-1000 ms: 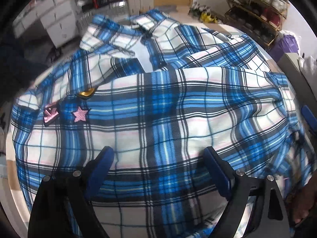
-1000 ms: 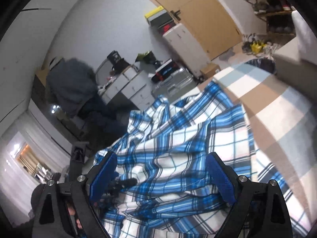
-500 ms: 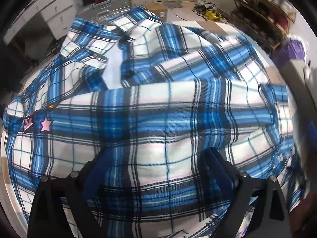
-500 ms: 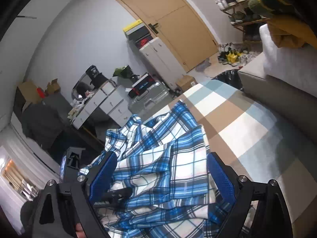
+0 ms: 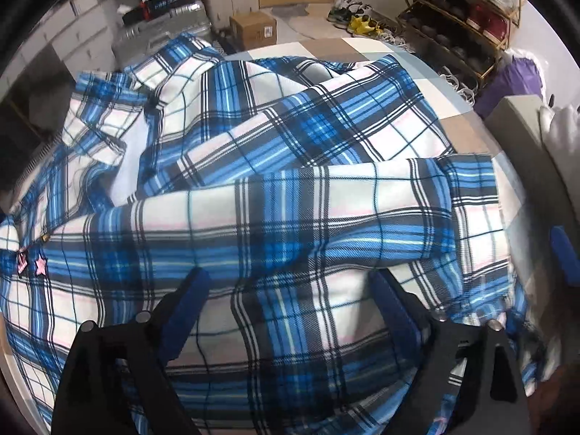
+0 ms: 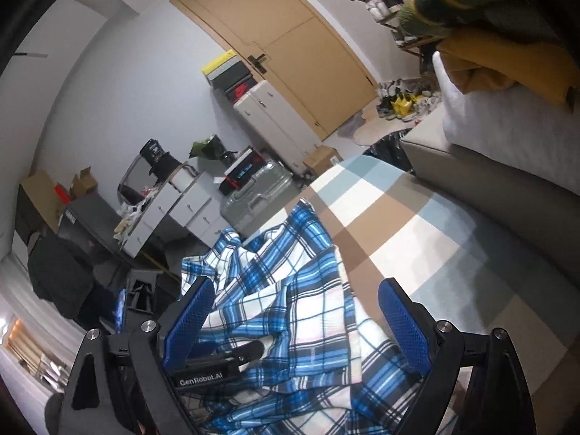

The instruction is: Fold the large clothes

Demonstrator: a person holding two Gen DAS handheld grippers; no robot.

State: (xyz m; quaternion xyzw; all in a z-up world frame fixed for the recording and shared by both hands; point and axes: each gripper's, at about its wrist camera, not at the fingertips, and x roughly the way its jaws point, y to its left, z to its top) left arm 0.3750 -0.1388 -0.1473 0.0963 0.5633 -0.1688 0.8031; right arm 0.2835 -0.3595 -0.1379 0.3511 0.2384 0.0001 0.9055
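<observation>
Lying rumpled across the checked bedcover (image 6: 417, 224), spilling past its near edge: plaid shirt (image 5: 290, 199), lower hem cut off by the frame, collar area hard to make out among folds. Crowding the floor beyond: sofa (image 6: 507, 181), silver suitcase (image 6: 257, 188), cardboard box (image 5: 253, 29). Hanging released above the cloth, jaws wide and gripping nothing: left gripper (image 5: 290, 297). Hovering likewise spread, pads clear of fabric: right gripper (image 6: 297, 308). Peeking out at the left: pink star patch (image 5: 40, 266).
</observation>
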